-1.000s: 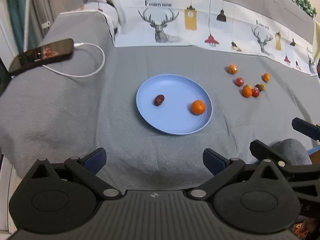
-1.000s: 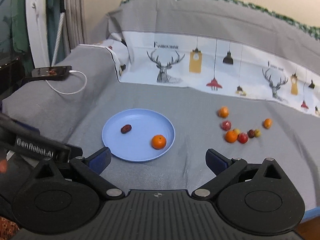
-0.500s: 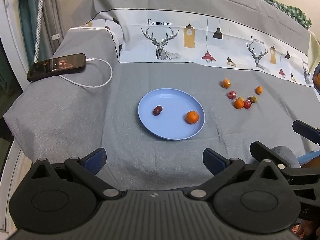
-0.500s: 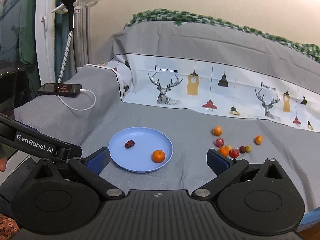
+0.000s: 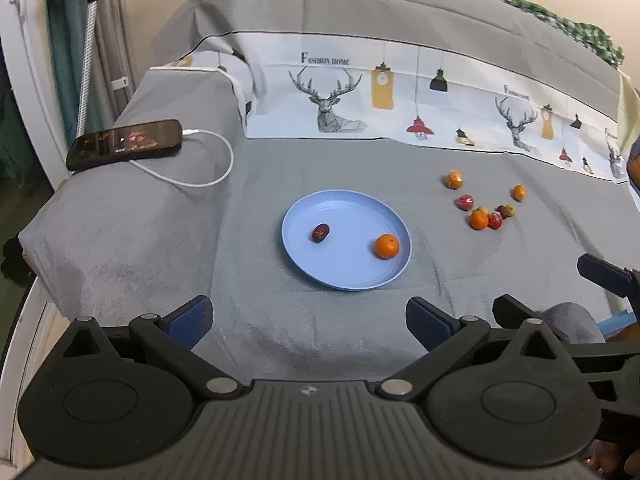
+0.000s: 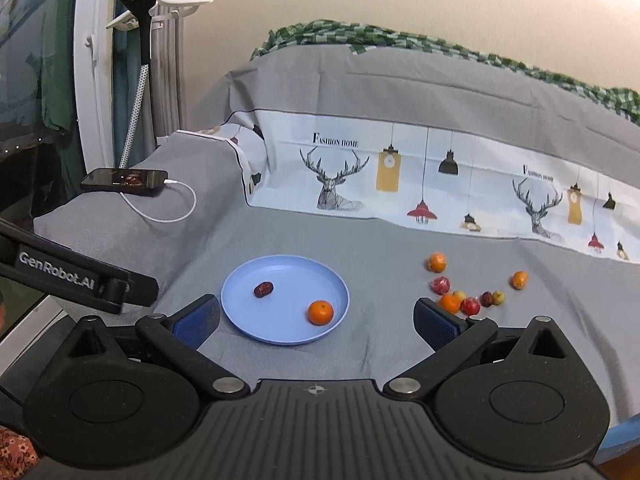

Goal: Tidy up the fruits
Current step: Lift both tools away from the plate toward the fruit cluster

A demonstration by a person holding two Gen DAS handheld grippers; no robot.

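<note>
Your left claw point(image 5: 307, 316) and right claw point(image 6: 316, 318) both stand released and empty, jaws spread wide. Over the last second you have drawn both back and up from the bed; everything ahead now sits farther off. Straight ahead of each lies the blue plate point(image 5: 340, 280), holding one mandarin point(image 5: 387, 246) and one red date point(image 5: 320, 233). The loose fruit cluster point(image 6: 466, 294) waits ahead-right (well apart from the plate). Judgement: sorting barely begun; next pick lies ahead-right.
</note>
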